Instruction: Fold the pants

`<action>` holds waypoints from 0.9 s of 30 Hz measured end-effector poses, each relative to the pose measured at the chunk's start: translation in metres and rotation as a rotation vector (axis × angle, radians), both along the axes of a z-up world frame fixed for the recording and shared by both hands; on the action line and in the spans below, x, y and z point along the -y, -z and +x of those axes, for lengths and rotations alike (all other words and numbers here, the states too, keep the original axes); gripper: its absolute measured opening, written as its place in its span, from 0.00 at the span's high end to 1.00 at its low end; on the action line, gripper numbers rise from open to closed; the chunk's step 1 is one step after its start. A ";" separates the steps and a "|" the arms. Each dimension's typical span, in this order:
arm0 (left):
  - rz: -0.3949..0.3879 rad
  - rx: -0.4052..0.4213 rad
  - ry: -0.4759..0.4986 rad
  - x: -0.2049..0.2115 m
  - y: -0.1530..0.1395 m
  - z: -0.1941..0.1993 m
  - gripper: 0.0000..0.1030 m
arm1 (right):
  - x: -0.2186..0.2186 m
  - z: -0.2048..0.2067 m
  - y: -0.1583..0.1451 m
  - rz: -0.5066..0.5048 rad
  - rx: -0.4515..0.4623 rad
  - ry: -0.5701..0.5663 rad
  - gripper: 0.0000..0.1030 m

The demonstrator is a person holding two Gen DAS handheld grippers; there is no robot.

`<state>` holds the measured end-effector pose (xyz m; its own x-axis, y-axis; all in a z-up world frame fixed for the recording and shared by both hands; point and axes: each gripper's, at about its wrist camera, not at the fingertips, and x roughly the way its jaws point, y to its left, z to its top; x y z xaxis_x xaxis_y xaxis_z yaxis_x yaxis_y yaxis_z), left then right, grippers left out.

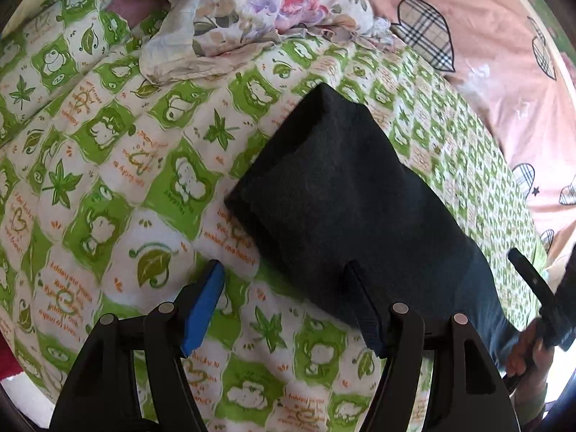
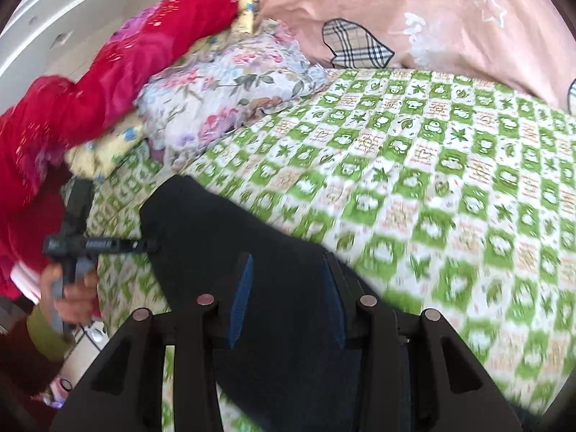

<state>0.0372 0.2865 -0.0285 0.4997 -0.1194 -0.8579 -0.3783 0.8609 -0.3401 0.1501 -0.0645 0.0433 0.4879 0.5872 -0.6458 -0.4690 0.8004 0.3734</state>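
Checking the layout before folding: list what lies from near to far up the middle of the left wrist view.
Left claw, open → black pants → green frog-print sheet → crumpled floral cloth.

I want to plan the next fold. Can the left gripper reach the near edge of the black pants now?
Probably yes. The left gripper is open, its right finger already over the black pants, and only bare green bedsheet lies around that edge.
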 end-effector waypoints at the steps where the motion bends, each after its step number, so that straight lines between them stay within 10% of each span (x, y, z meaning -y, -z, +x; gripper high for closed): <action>1: 0.000 0.002 -0.005 -0.002 0.000 0.001 0.33 | -0.004 0.013 0.005 -0.001 -0.025 -0.008 0.61; 11: 0.038 0.024 -0.006 -0.004 0.005 0.024 0.51 | -0.040 0.067 0.065 -0.097 -0.209 -0.115 0.61; 14: 0.064 0.039 -0.007 -0.001 0.005 0.030 0.60 | -0.039 0.065 0.064 -0.069 -0.230 -0.143 0.79; 18: 0.076 0.094 0.006 0.006 -0.006 0.027 0.83 | -0.044 0.051 0.052 -0.086 -0.183 -0.144 0.87; 27: 0.050 0.328 0.048 0.020 -0.089 -0.040 0.84 | -0.031 0.014 -0.005 -0.010 0.038 -0.059 0.89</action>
